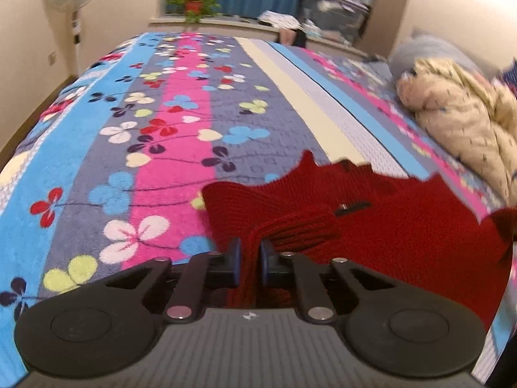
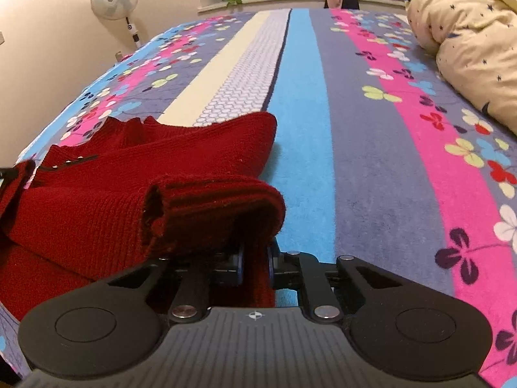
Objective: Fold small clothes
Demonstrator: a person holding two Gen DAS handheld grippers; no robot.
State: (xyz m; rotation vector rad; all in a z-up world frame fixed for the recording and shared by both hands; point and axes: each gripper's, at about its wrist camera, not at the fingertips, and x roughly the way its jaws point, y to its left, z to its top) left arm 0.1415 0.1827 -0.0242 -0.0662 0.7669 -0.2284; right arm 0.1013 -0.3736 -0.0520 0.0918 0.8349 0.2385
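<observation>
Left tongs and right tongs each pinch a bunched edge of the red knit sweater, which sprawls across the flowered bedspread.

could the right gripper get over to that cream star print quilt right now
Probably not as things stand: the right gripper is shut on the red sweater. The bedspread toward the quilt looks unobstructed.
</observation>
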